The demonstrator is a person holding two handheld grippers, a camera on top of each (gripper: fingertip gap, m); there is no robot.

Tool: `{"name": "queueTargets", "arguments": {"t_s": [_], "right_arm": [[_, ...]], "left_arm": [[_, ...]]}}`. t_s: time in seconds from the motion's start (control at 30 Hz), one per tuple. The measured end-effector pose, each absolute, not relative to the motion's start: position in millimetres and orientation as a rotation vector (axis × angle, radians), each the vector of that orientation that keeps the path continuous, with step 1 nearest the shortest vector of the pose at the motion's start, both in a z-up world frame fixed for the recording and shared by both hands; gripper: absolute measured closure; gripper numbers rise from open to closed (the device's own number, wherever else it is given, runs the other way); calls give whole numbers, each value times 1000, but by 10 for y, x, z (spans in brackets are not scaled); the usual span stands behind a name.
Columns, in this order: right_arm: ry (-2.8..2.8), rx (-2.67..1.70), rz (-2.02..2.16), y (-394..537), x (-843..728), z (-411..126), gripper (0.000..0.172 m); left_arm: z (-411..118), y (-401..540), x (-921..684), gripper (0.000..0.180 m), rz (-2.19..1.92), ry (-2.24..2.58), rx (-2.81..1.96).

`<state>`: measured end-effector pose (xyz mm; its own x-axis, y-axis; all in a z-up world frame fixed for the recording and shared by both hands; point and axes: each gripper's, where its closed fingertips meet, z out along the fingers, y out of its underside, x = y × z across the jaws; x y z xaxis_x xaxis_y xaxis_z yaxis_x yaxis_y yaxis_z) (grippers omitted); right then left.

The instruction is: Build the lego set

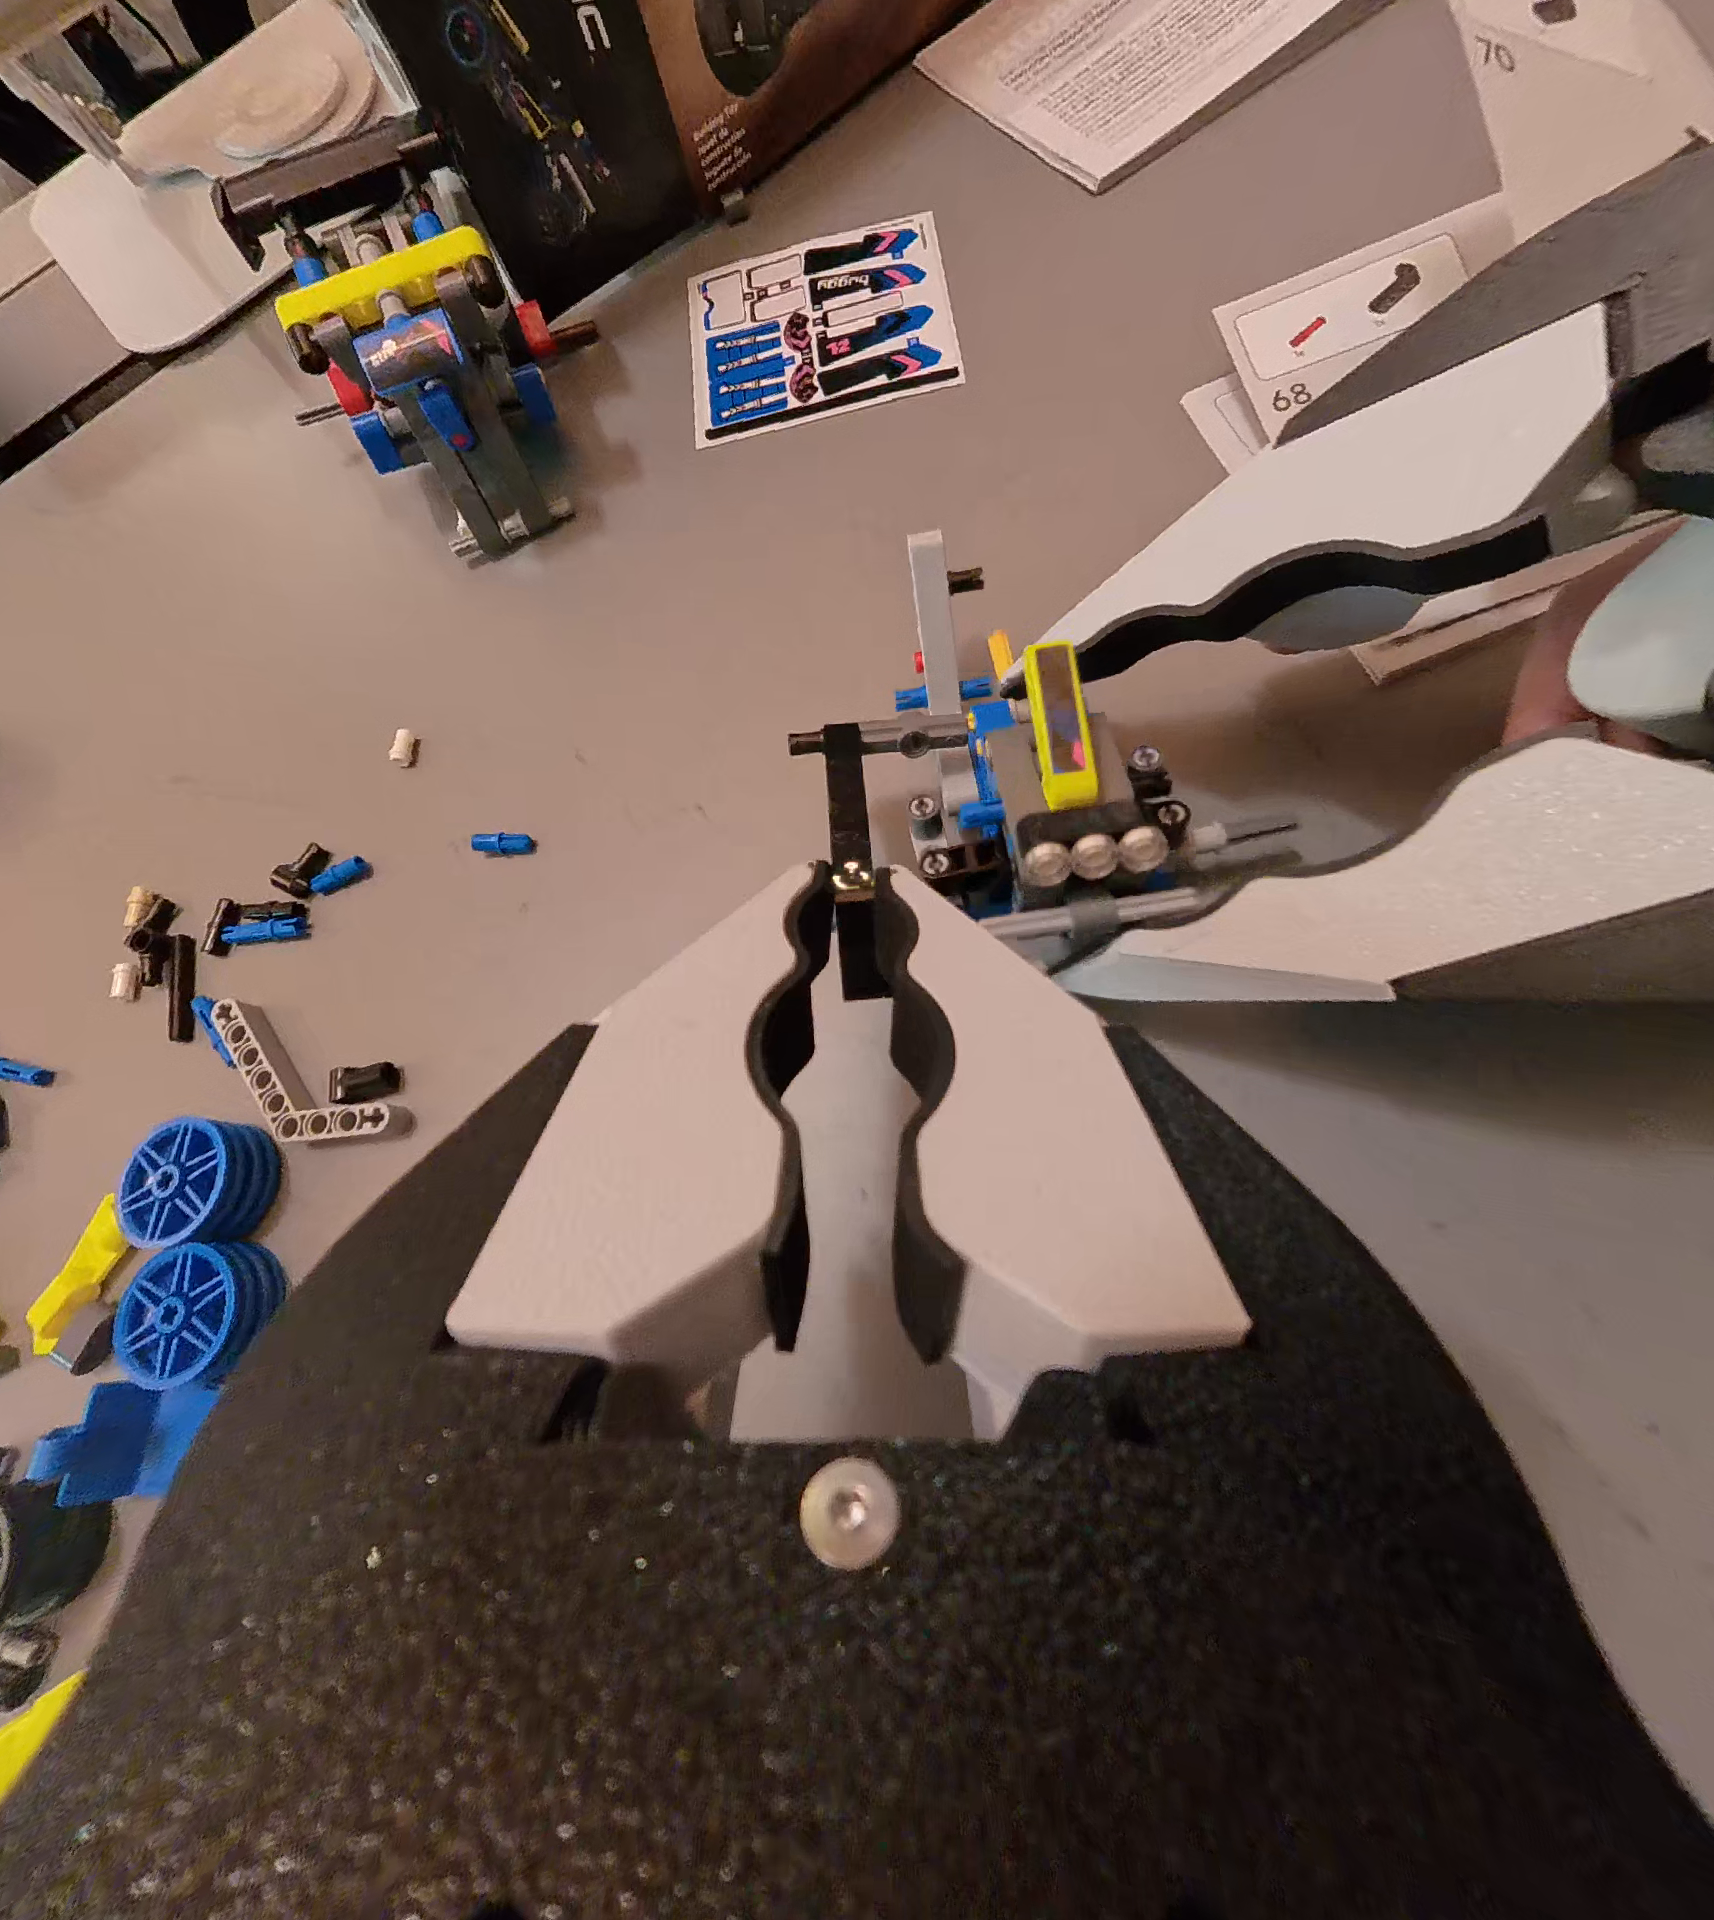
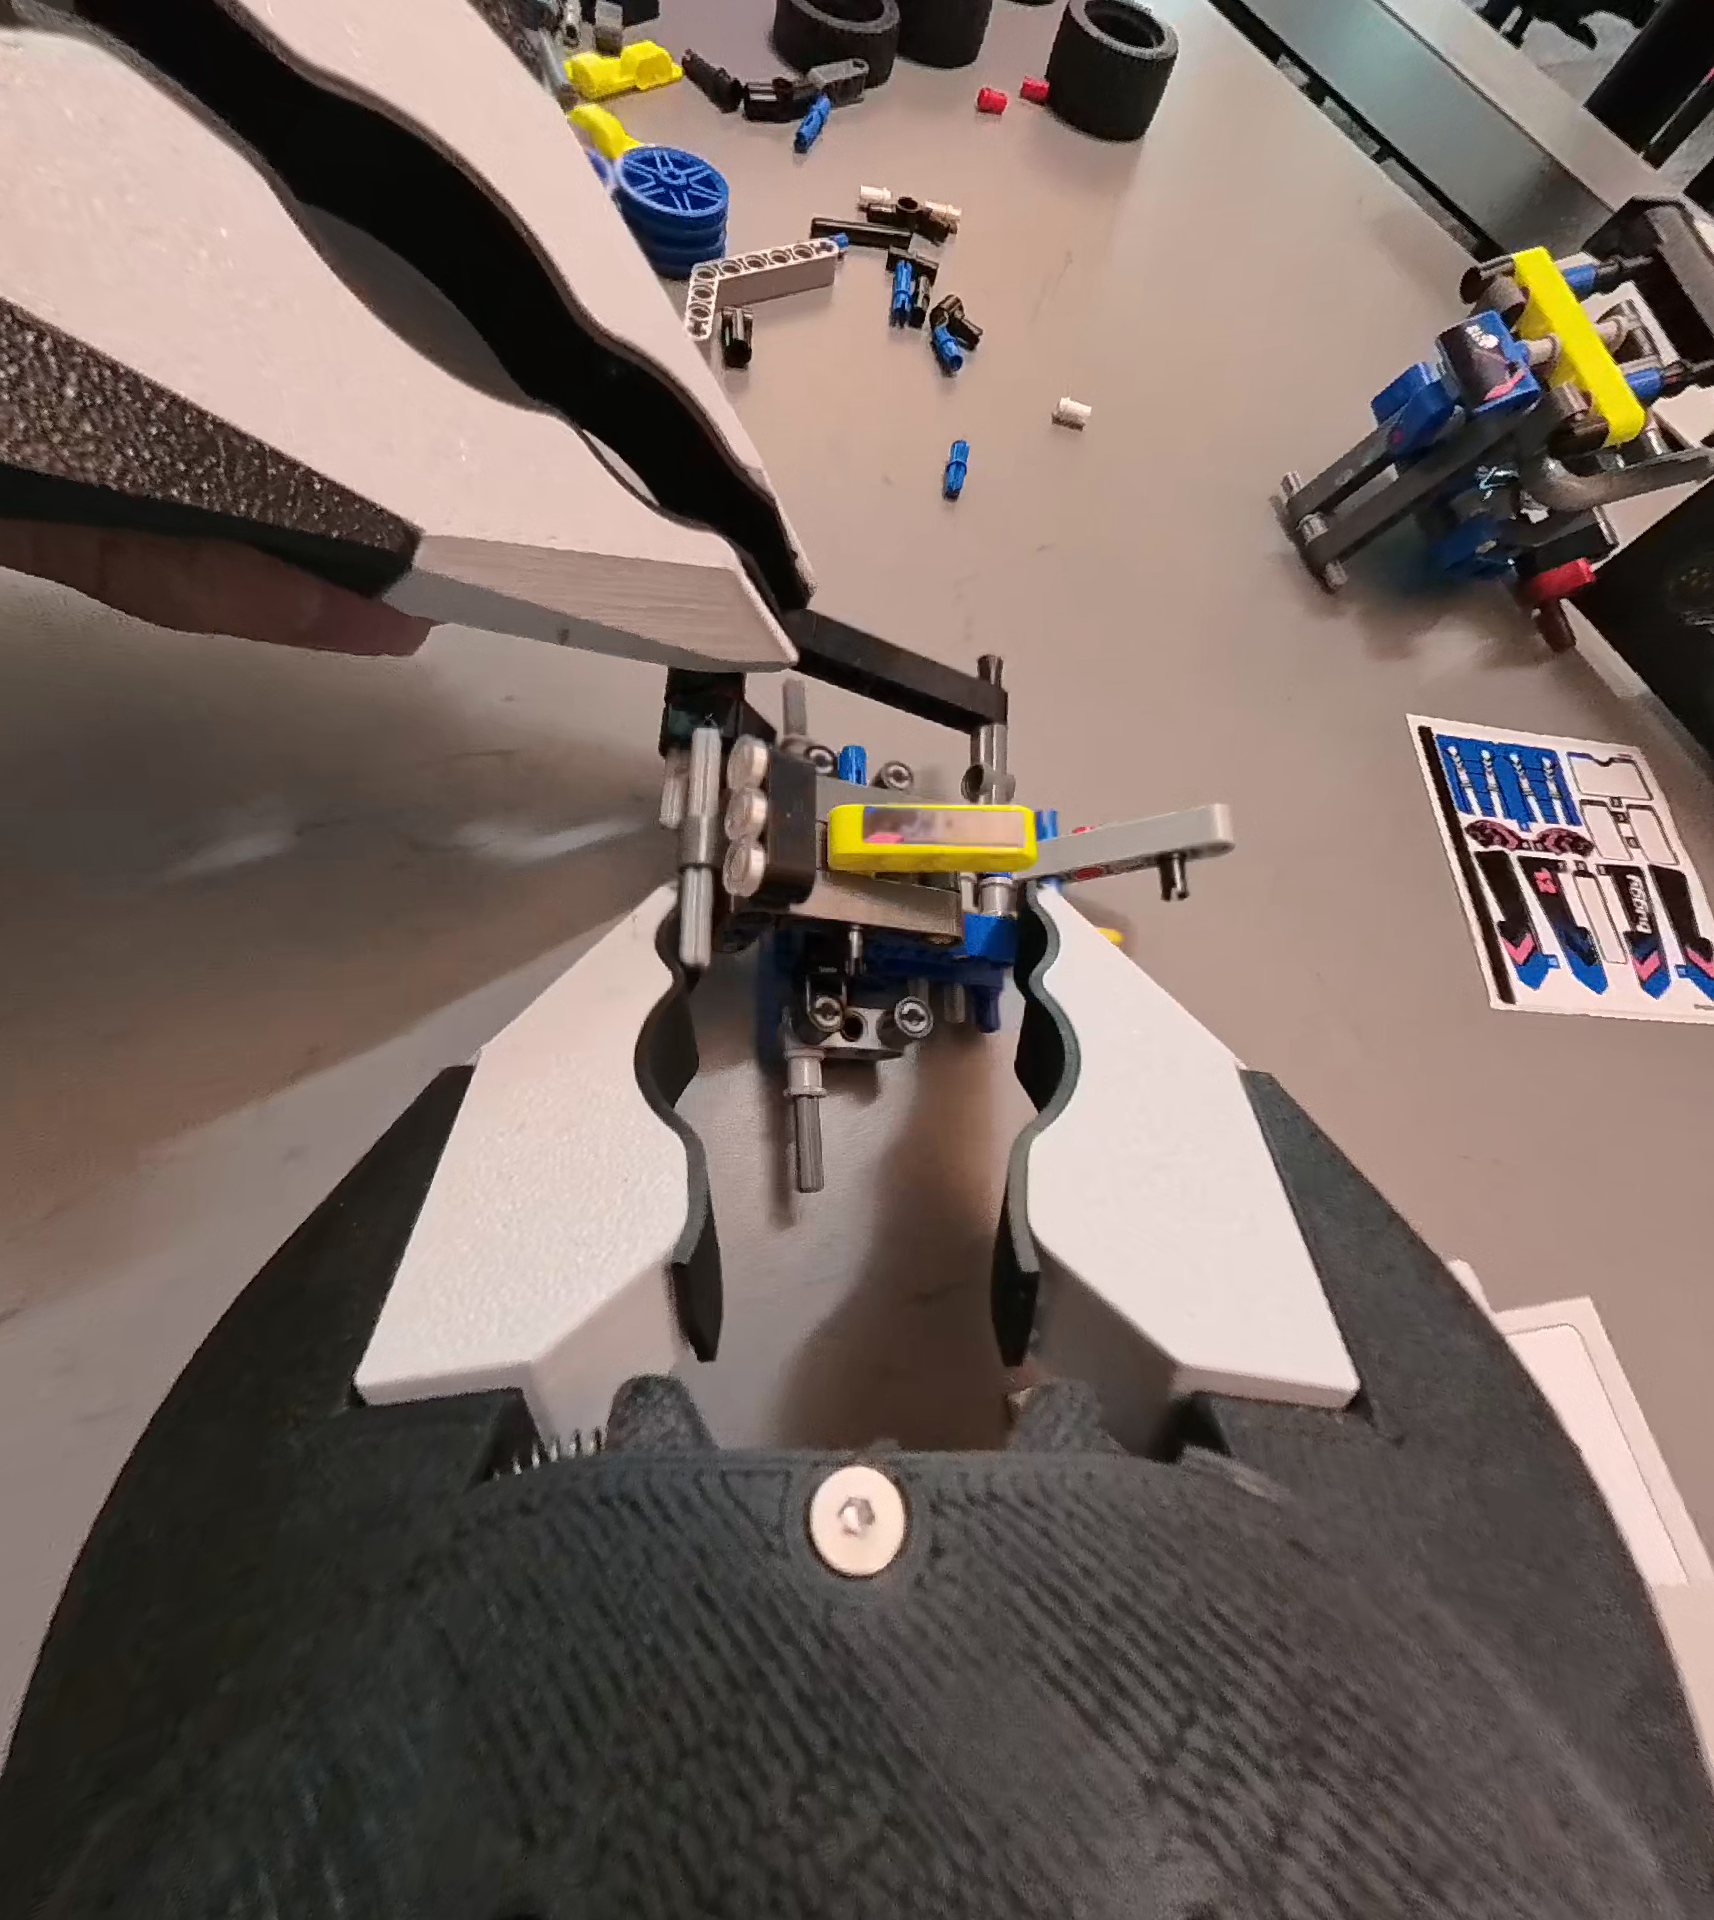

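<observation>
Nearest the left wrist camera, the left gripper (image 1: 851, 883) is clenched on a thin black beam (image 1: 848, 800), which reaches away to a grey axle (image 1: 910, 740); just right, the right gripper (image 2: 848, 925) grasps a small brick assembly (image 2: 874, 883) on the grey table (image 1: 624, 644). Farther left lie loose pins (image 1: 250, 914) and blue wheels (image 1: 193, 1184); beyond sits a sticker sheet (image 1: 827, 327).

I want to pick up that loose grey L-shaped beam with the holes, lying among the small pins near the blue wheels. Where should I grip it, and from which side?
Probably best the long arm of the grey L-shaped beam, pinched across its narrow width from above. It lies flat on the grey table, so its side faces are exposed. Blue pins crowd the long arm's tip, so grip mid-arm, clear of the elbow.
</observation>
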<state>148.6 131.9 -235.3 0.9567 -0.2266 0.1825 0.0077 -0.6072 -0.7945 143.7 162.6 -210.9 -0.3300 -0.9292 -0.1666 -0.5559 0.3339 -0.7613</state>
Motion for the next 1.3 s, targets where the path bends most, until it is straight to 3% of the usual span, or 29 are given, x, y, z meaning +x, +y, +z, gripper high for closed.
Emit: {"name": "queueTargets", "arguments": {"t_s": [0.57, 0.87, 0.97, 1.17, 1.3], "right_arm": [[-46, -2182, -453, 1367, 1286, -2305, 101], [-129, -2001, -484, 1259, 1046, -1775, 105], [-110, -1917, -538, 1067, 1080, -1570, 119], [108, -1800, -881, 196, 1584, -1417, 168], [275, -1827, -1113, -381, 1908, -1478, 172]], "left_arm": [[-2122, 1717, 1413, 176, -823, 1978, -1315], [-2083, 1769, 1398, 176, -861, 1965, -1296], [-2075, 1804, 1381, 176, -917, 1973, -1294], [-1952, 1891, 1366, 176, -1150, 1946, -1288], [-2020, 1961, 1374, 176, -1095, 1954, -1296]]}}
